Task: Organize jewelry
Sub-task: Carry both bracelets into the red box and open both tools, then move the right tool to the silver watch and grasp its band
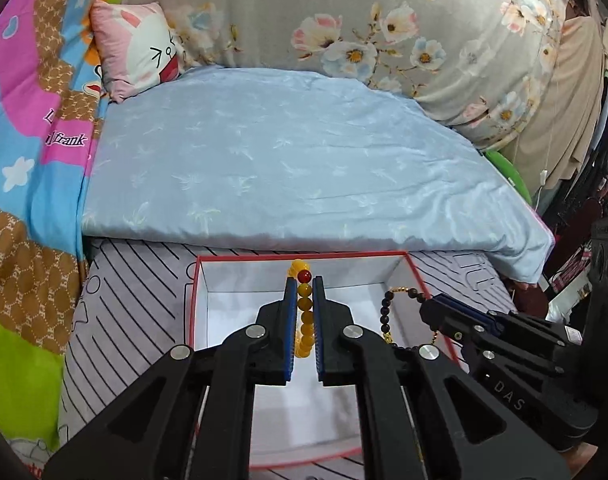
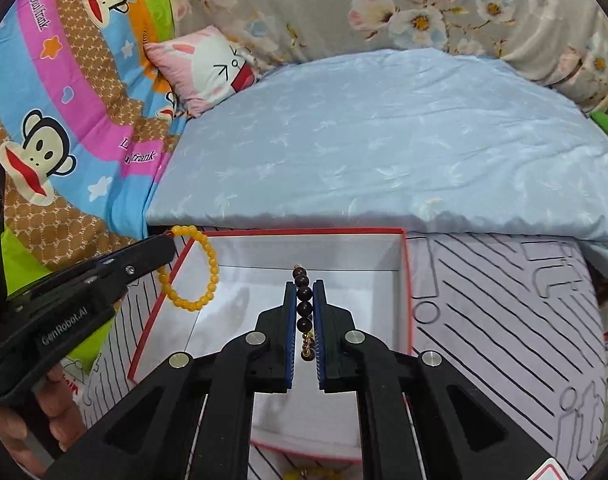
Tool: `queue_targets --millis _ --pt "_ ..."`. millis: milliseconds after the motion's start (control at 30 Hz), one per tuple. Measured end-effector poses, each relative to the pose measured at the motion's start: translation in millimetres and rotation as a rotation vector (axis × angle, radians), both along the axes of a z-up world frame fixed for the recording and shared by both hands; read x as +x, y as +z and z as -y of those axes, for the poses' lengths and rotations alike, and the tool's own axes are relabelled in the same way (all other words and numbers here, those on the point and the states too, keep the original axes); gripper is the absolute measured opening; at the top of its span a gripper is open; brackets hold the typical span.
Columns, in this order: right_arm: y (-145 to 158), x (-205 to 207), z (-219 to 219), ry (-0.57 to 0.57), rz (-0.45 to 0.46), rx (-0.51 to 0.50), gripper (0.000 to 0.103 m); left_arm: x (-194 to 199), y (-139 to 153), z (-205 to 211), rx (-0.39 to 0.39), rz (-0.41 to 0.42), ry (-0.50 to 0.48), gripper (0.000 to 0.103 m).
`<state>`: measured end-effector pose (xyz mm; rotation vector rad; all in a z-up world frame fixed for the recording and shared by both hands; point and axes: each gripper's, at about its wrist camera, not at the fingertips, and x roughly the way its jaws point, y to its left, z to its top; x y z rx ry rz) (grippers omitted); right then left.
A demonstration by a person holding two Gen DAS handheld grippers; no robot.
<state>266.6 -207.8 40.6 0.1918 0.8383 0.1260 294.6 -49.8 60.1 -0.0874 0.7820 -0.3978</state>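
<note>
A white box with a red rim (image 1: 299,256) (image 2: 304,231) sits open on the striped sheet. My left gripper (image 1: 304,286) is shut on a yellow bead bracelet (image 1: 306,322) with one red bead and holds it over the box. In the right wrist view, the left gripper (image 2: 163,250) enters from the left, and the yellow bracelet (image 2: 213,272) hangs from it at the box's left rim. My right gripper (image 2: 304,288) is shut on a dark bead bracelet (image 2: 304,304) with small gold beads, also above the box. The dark bracelet (image 1: 386,312) and right gripper (image 1: 434,306) show in the left wrist view.
A folded light-blue quilt (image 1: 295,152) (image 2: 404,140) lies just behind the box. A pink cartoon pillow (image 1: 137,46) and a floral blanket (image 1: 384,20) lie farther back. A colourful monkey-print sheet (image 2: 63,120) is on the left. The box stands on a lilac sheet with black stripes (image 2: 504,320).
</note>
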Motion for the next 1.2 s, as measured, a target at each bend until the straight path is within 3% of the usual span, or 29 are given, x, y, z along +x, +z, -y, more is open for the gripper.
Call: queue_targets --millis 267,333,367,400,467,500,800,1067,1200 --pt "-37.3 39.5 4.1 -0.037 -0.081 -0.066 0.008 34.9 -40.1 2.9 0.059 -0.054 0.012 0.007" --pt "-40.9 40.5 5.4 -0.059 -0.075 -0.118 0.022 37.9 -47.3 1.6 0.082 -0.05 0.029 0.009" --pt "-40.0 38.4 6.6 -0.076 -0.063 -0.142 0.027 38.3 -48.8 -0.5 0.092 -0.045 0.043 0.02" --pt "-38.4 36.9 9.7 -0.088 -0.053 -0.149 0.037 37.7 -48.7 -2.4 0.099 -0.036 0.052 0.04" --pt "-33.4 31.0 15.4 -0.104 -0.036 -0.15 0.04 32.0 -43.5 -7.6 0.099 -0.004 0.084 0.058" --pt "-29.9 25.6 17.4 -0.111 -0.028 -0.151 0.041 28.6 -40.5 -9.0 0.103 0.012 0.092 0.061" --pt "-7.9 -46.2 14.3 -0.131 0.026 -0.165 0.049 -19.1 -28.7 -30.8 0.108 0.029 0.169 0.062" --pt "-10.0 -112.6 10.5 -0.141 0.006 -0.143 0.049 -75.4 -27.6 -42.1 0.114 0.014 0.204 0.067" --pt "-12.9 -140.2 6.0 -0.137 -0.008 -0.181 0.049 -102.2 -31.3 -45.2 0.138 0.002 0.197 0.068"
